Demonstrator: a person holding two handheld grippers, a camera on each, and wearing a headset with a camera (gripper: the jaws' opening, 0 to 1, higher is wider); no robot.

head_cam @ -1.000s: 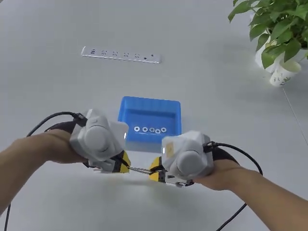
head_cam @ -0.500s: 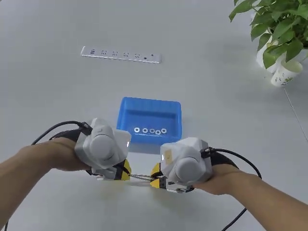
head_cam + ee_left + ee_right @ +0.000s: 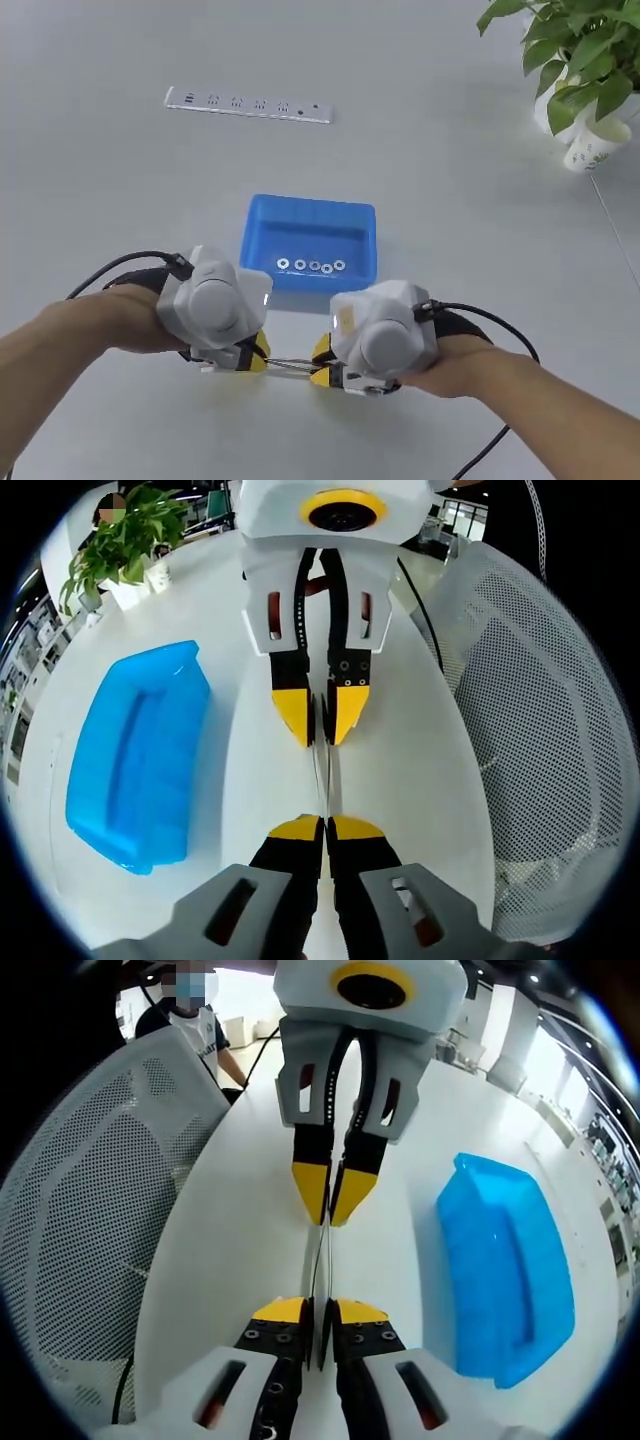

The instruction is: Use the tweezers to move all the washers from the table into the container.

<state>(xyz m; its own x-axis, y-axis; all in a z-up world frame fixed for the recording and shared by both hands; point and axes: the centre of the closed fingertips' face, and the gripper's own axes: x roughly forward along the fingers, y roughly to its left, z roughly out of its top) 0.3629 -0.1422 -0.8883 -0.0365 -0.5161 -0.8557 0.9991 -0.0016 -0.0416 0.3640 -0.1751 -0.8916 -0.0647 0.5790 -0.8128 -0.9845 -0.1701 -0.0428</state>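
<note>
A blue container [image 3: 310, 232] sits in the middle of the white table and holds a row of several washers [image 3: 312, 266]. In front of it the thin metal tweezers [image 3: 290, 365] run level between my two grippers. My left gripper [image 3: 258, 352] is shut on one end and my right gripper [image 3: 322, 362] on the other, the two facing each other. In the left gripper view the tweezers [image 3: 322, 760] run from my left gripper [image 3: 325, 830] up to the right gripper [image 3: 320, 712], with the container [image 3: 140, 755] at left. In the right gripper view the tweezers [image 3: 320, 1250] leave my right gripper [image 3: 318, 1312].
A white power strip [image 3: 248, 104] lies at the far side of the table. A potted plant [image 3: 580, 60] stands at the far right. A white mesh chair [image 3: 540, 730] is beside the table, and a person [image 3: 190, 1020] stands behind it. Cables trail from both grippers.
Both grippers have drifted slightly toward me and a little closer together, still holding the tweezers. The container and washers have not moved.
</note>
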